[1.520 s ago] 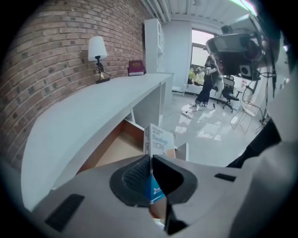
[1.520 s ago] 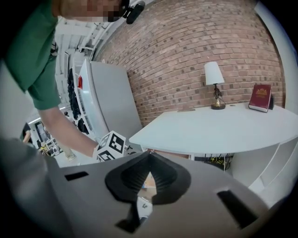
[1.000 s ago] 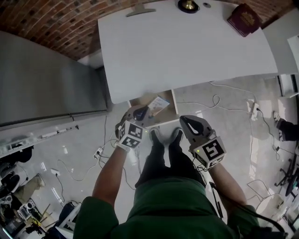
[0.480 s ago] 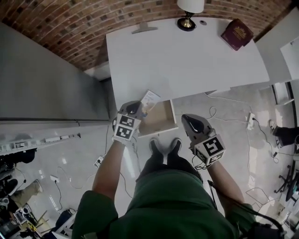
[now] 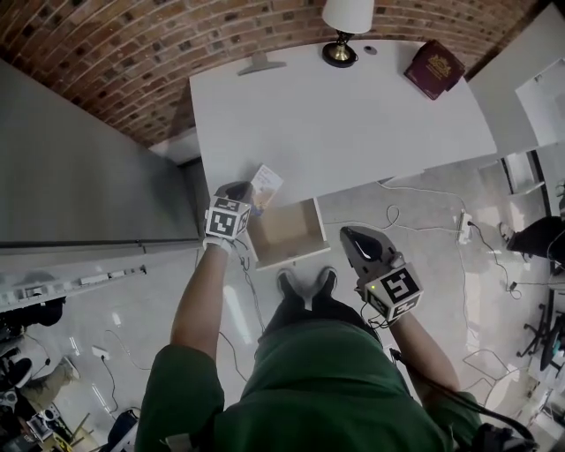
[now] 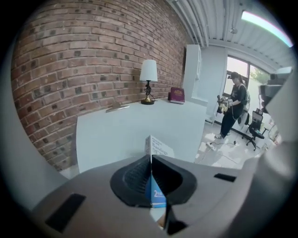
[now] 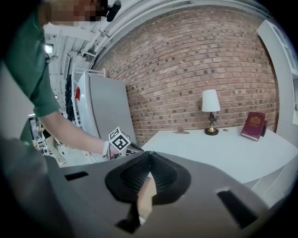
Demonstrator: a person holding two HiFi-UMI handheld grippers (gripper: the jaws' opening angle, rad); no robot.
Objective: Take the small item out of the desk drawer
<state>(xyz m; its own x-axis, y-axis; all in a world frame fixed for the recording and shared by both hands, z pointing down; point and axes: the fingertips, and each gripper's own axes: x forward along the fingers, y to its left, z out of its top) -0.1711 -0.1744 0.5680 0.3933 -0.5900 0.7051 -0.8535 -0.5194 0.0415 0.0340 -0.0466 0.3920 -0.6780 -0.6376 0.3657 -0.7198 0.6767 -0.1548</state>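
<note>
My left gripper is shut on a small white and blue box, which it holds over the front edge of the white desk. The left gripper view shows the box clamped upright between the pads, its top sticking out past the tips. Just right of and below that gripper, the wooden desk drawer stands pulled open and looks bare inside. My right gripper hangs right of the drawer, over the floor, jaws together with nothing in them.
At the desk's far side stand a lamp and a dark red book. A grey cabinet flanks the desk on the left. Cables trail over the floor. A person stands in the distance by a window.
The left gripper has risen with the box from above the open drawer to the desk's front edge. The right gripper has stayed beside the drawer.
</note>
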